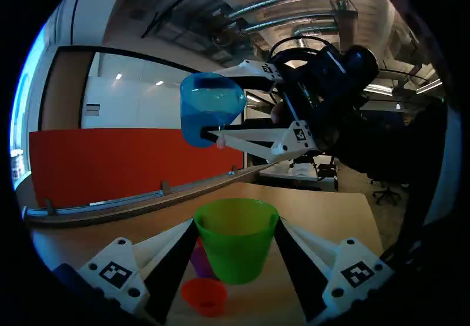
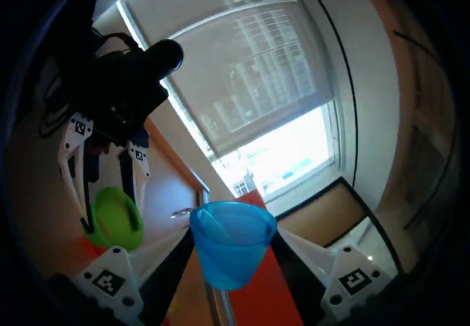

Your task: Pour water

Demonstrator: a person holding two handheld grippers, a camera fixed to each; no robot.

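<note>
The green cup (image 1: 237, 249) is pinched between the left gripper's (image 1: 236, 223) two fingers. It sits just above a small orange cup (image 1: 204, 295) and a purple cup (image 1: 201, 259) on the wooden tabletop (image 1: 329, 208), well short of its far edge. Higher and farther off, the right gripper (image 1: 212, 104) clamps the blue cup (image 1: 197, 114) from both sides, up in the air.

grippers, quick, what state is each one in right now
Left gripper: closed, holding the green cup.
Right gripper: closed, holding the blue cup.
</note>
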